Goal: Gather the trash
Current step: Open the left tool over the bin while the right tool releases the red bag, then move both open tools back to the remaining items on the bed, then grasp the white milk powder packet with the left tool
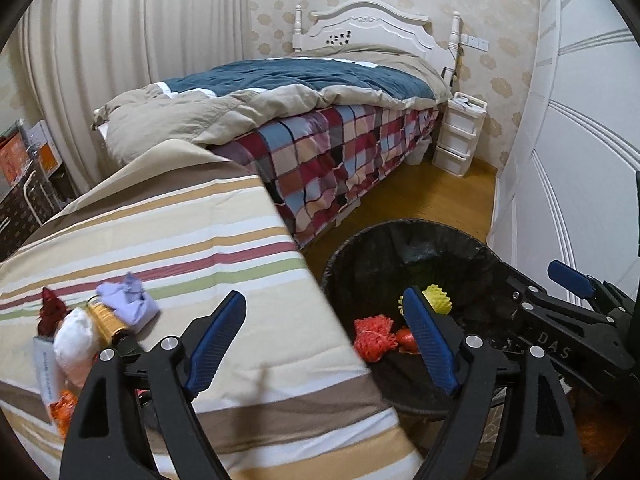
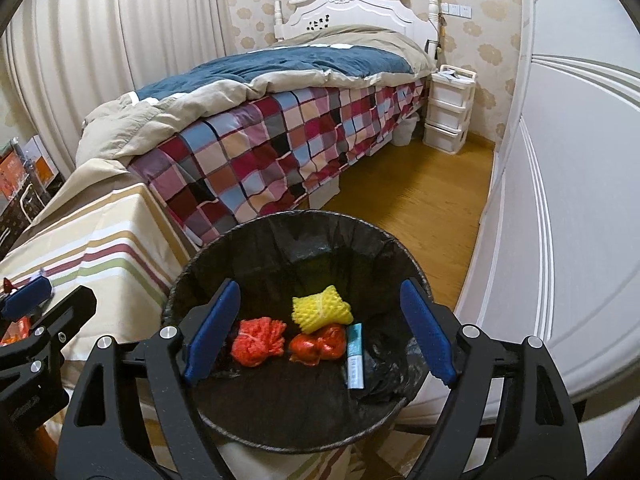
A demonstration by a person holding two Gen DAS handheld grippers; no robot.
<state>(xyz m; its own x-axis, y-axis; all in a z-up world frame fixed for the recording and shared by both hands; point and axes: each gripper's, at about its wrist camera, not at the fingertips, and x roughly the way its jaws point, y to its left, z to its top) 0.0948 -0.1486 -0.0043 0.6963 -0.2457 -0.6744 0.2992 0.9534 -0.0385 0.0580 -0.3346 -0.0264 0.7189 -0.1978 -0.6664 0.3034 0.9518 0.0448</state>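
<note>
Both tools are spread wide with nothing between the pads: the right gripper point(image 2: 320, 336) is hung over the bin point(image 2: 404, 256), the left gripper point(image 1: 326, 344) is parked at its rim on the striped-cloth side. Inside the bin a yellow foam net point(image 2: 322, 310), two red nets point(image 2: 259, 342) and a small tube point(image 2: 354, 356) are already dropped. Beside the bin, on the striped cloth point(image 1: 200, 248), a purple wad point(image 1: 130, 302), white tissue point(image 1: 74, 344) and a little can point(image 1: 105, 318) are left. All light stuff probably; the soft bits can be pinched mid-bulk, the can across its sides since it may roll.
</note>
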